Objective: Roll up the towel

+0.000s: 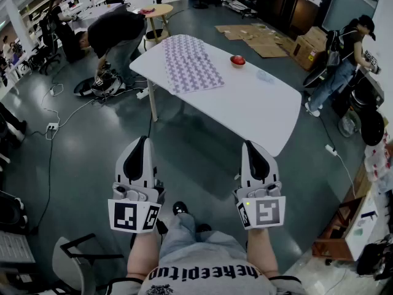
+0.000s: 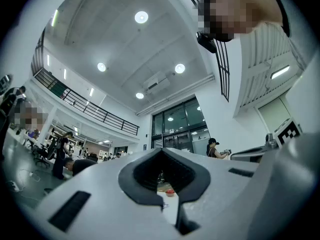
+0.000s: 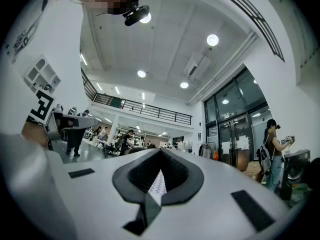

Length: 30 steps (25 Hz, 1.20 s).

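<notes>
A patterned grey-and-white towel [image 1: 190, 63] lies flat and unrolled on the far left part of the white table [image 1: 264, 112]. Both grippers are held close to my body, well short of the table and over the floor. My left gripper [image 1: 142, 141] is shut with nothing in it, and my right gripper [image 1: 252, 146] is shut and empty too. In the left gripper view the shut left gripper [image 2: 162, 151] points slightly upward. In the right gripper view a strip of the towel [image 3: 158, 184] shows through the gap behind the right gripper [image 3: 161, 151].
A small red object [image 1: 237, 60] sits on the table right of the towel. A person [image 1: 113, 32] bends over beyond the table's left end, and another person [image 1: 344, 60] stands at the right. Cardboard [image 1: 258, 39] lies on the floor behind. A chair [image 1: 73, 263] stands at my lower left.
</notes>
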{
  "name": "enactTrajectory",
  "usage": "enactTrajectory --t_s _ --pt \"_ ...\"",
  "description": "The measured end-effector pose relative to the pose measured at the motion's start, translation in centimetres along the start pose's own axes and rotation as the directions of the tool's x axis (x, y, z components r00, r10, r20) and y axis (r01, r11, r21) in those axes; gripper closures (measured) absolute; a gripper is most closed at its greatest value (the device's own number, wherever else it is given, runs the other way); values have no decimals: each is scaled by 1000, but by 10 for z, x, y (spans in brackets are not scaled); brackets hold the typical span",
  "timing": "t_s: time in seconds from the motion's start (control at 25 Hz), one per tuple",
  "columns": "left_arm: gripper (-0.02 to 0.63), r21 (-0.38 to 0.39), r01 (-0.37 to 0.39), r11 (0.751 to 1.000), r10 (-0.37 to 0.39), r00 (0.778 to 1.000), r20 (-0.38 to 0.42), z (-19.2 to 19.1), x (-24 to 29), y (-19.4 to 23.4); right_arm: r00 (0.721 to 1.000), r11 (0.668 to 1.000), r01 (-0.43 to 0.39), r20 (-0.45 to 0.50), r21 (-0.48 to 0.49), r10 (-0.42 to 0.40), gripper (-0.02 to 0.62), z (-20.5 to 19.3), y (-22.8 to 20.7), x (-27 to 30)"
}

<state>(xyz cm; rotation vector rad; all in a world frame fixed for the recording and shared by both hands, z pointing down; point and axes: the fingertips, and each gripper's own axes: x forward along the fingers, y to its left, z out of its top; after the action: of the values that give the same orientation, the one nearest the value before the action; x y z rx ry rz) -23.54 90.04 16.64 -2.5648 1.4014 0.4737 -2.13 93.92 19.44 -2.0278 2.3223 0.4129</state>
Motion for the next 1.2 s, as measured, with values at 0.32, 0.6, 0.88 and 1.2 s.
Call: enactTrajectory --t_s 0.32,0.6,0.88,1.2 --pt "615 2 1 1000 -1 1000 1 2 0 -1 1000 1000 -11 14 -2 11 594 3 2 0" --pt "615 25 13 1000 -13 1000 5 7 7 -12 998 1000 -13 55 -23 14 595 12 -8 -2" --pt "615 18 29 999 -30 1000 9 11 9 -12 991 995 -92 90 -50 96 595 19 0 -3" --pt "615 45 -13 999 10 998 57 8 40 22 993 999 -52 107 17 49 594 13 -6 47"
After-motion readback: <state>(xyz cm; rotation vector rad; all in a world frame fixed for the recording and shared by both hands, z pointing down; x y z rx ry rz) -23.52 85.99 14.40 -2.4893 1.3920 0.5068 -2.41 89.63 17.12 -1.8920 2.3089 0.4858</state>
